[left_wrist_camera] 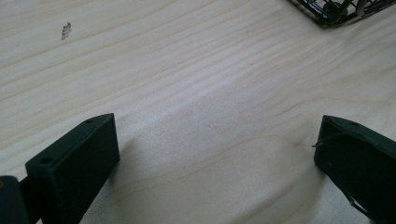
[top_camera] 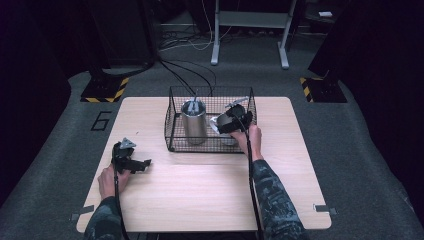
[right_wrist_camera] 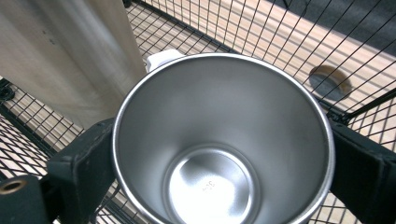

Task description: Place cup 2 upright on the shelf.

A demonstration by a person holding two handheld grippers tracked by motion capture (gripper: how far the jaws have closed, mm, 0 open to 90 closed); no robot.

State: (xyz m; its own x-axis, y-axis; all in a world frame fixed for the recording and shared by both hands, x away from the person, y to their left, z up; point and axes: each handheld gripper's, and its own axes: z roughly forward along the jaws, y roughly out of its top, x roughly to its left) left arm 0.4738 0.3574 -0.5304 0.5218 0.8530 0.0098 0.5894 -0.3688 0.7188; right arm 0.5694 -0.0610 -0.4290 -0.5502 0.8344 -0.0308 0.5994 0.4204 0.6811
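Observation:
A black wire basket [top_camera: 172, 135] stands on the wooden table [top_camera: 200, 185] toward the back. Inside it a tall steel canister [top_camera: 194, 125] stands upright on the left. To its right, my right gripper [top_camera: 232, 122] reaches into the basket and is shut on a steel cup [top_camera: 217, 125]. In the right gripper view the empty cup [right_wrist_camera: 210, 107] sits between the two jaws of my right gripper [right_wrist_camera: 224, 156], mouth toward the camera, with the canister [right_wrist_camera: 70, 56] beside it. My left gripper [top_camera: 142, 164] rests on the table at the left, open [left_wrist_camera: 215, 163], with bare wood between its jaws.
A small white piece [right_wrist_camera: 161, 58] shows just behind the cup's rim. A corner of the basket [left_wrist_camera: 336, 11] lies ahead of the left gripper. A round hole [right_wrist_camera: 329, 81] marks the tabletop beyond the basket. Dark floor and cables surround the table.

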